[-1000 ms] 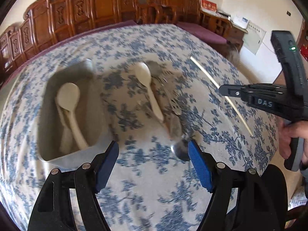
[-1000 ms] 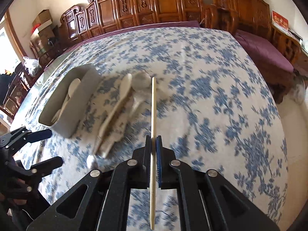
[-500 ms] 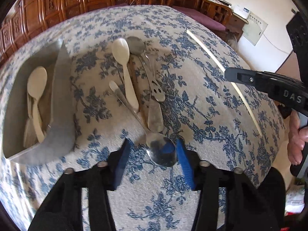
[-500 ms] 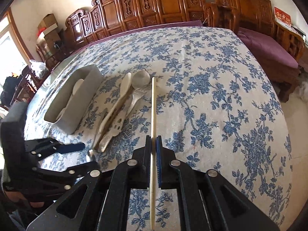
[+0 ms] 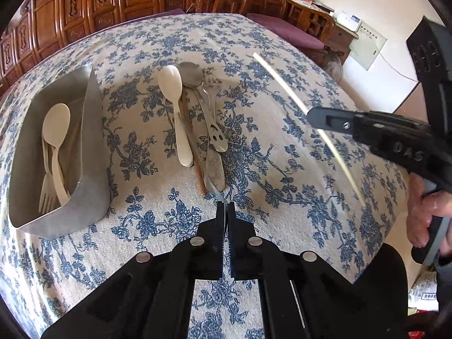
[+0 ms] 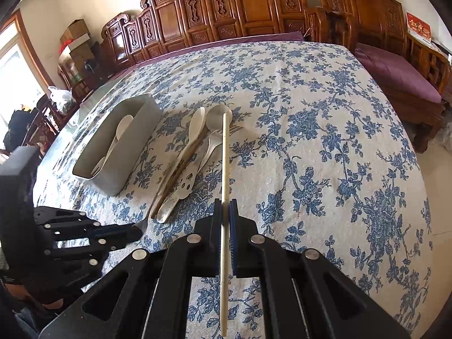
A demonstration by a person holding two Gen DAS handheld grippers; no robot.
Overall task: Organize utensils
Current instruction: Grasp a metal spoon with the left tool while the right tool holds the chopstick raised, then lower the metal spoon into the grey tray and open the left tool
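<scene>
Left gripper (image 5: 225, 206), jaws just closed on the bowl of a slender metal spoon (image 5: 212, 184) at the near end of the loose pile; between the pads only a sliver of metal shows. Right gripper (image 6: 225, 212), clamped on a pale wooden chopstick (image 6: 224, 166) held above the blue-flowered tablecloth (image 6: 325, 118). The pile, a cream plastic spoon (image 5: 176, 113), a metal fork and more cutlery, lies mid-table; the grey oblong utensil holder (image 5: 94, 152), near the left edge, already contains cream spoons and a fork. Step in hand: grasping. Next, probably, lifting the spoon clear without dragging its neighbours, then carrying it to the holder.
</scene>
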